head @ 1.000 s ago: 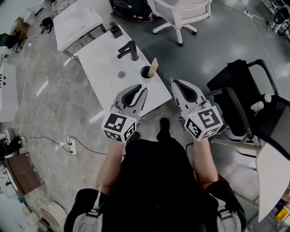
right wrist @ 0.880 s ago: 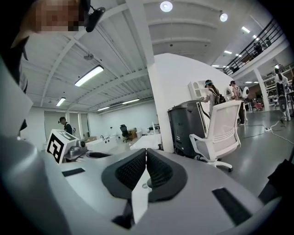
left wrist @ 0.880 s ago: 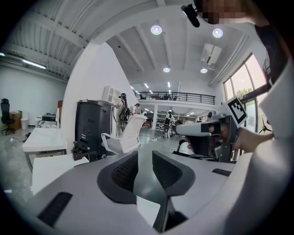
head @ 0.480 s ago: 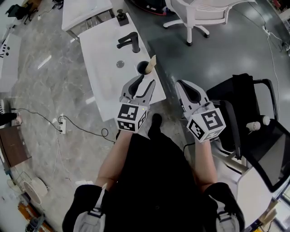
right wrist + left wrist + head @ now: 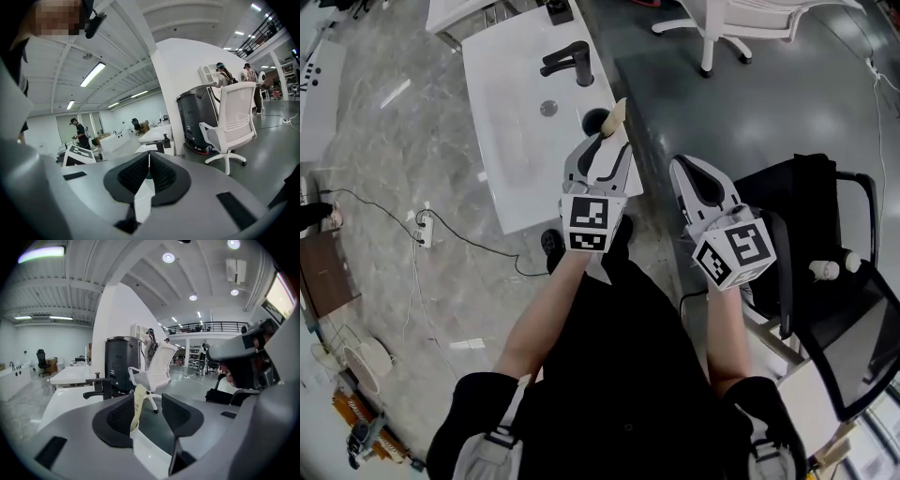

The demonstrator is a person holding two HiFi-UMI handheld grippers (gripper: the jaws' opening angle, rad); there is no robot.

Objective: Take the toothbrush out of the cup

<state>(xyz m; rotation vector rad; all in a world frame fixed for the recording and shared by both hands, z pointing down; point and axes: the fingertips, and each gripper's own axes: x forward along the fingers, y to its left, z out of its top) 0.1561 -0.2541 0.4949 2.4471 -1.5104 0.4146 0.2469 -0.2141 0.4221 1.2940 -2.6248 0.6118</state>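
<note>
left gripper (image 5: 602, 142): jaws wide, just been opening, toothbrush (image 5: 616, 114) between them (not pinched)
toothbrush: upright in the cup (image 5: 596, 119), near the surface (image 5: 511, 141) edge
change: left gripper has moved up to the cup
right gripper (image 5: 686, 172): jaws together, empty

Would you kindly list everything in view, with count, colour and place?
washbasin: one, white, upper left
faucet: one, black, basin's far end
cup: one, dark inside, basin's near right corner
toothbrush: one, beige wrapper, standing in the cup
office chair: one, white, top right
black chair: one, black, right
power strip: one, white, floor at left
left tongs: one, grey, open, jaws just been opening, toothbrush between them unclamped
right tongs: one, grey, shut, empty, right of the basin
</note>
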